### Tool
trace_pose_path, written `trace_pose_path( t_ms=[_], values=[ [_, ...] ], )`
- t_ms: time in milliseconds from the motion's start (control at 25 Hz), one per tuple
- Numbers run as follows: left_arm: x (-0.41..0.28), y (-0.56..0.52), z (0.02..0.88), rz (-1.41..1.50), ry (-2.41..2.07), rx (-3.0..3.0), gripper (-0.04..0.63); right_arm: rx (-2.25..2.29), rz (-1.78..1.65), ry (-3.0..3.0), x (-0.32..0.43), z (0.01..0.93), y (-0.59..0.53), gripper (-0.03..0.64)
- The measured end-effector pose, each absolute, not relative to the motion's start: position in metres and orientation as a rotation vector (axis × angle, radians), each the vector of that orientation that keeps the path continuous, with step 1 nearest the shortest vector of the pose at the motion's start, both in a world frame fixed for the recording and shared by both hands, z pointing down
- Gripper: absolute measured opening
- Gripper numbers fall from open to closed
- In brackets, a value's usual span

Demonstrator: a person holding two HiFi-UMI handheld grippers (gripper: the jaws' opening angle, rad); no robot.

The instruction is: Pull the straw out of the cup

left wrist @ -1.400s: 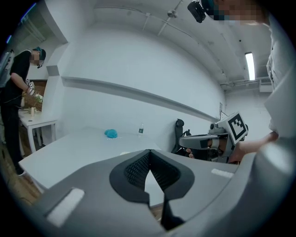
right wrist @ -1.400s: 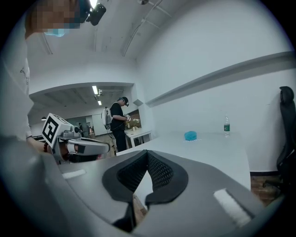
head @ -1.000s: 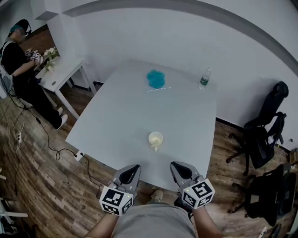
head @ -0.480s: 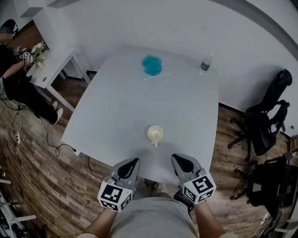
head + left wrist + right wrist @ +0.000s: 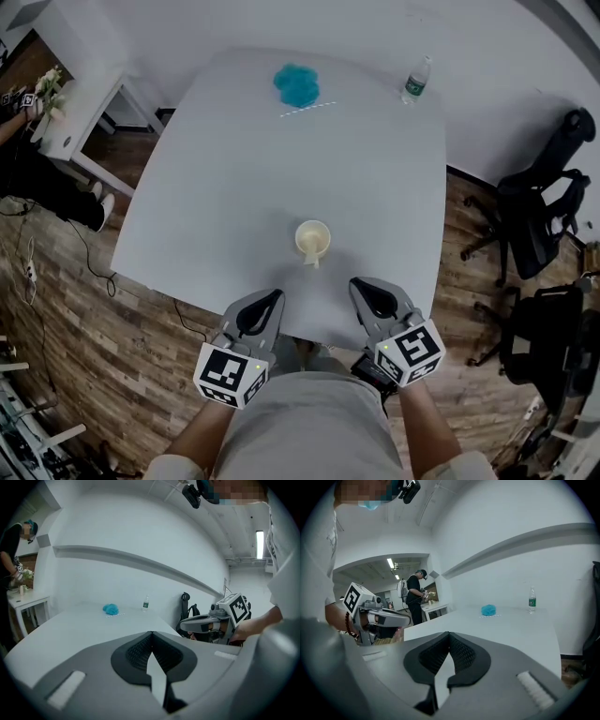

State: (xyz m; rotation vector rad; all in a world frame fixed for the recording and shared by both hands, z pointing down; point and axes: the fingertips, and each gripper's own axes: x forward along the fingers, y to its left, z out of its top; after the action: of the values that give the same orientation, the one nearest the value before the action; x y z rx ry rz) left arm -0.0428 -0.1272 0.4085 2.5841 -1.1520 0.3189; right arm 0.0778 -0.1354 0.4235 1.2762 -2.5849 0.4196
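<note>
A cream-coloured round cup (image 5: 313, 237) stands on the pale grey tabletop (image 5: 216, 187), toward its near edge. What looks like a short pale straw (image 5: 314, 259) leans out over the cup's near rim, its long axis running near to far and its free end tipped toward the person. The left gripper (image 5: 273, 298) and the right gripper (image 5: 360, 284) sit at the near edge, both with jaws closed on nothing, so the cup lies beyond and between them, about equally close to each.
</note>
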Motion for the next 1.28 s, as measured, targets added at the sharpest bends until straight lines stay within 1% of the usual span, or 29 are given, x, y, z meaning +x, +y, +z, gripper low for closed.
trace_pose_path(
  t_ms=[400,480,800,1000,1080,1280],
  values=[
    [-0.051,-0.13,0.424,0.325,-1.14,2.549,0.02,1.259,0.46,-2.55,0.074,0.445,-0.142,0.009],
    [-0.052,-0.133,0.427,0.323,-1.141,2.541,0.02,1.248,0.473,-2.551,0.071,0.449,-0.144,0.023],
    [-0.052,-0.138,0.439,0.338,-1.117,2.522,0.02,1.21,0.47,-2.538,0.062,0.465,-0.151,0.038],
    [-0.055,-0.143,0.443,0.354,-1.113,2.514,0.02,1.183,0.423,-2.516,0.054,0.475,-0.159,0.055],
    [-0.057,-0.147,0.446,0.358,-1.115,2.509,0.02,1.172,0.418,-2.505,0.05,0.481,-0.163,0.072],
    [-0.058,-0.158,0.447,0.378,-1.114,2.5,0.02,1.14,0.388,-2.483,0.04,0.498,-0.174,0.081]
  ],
)
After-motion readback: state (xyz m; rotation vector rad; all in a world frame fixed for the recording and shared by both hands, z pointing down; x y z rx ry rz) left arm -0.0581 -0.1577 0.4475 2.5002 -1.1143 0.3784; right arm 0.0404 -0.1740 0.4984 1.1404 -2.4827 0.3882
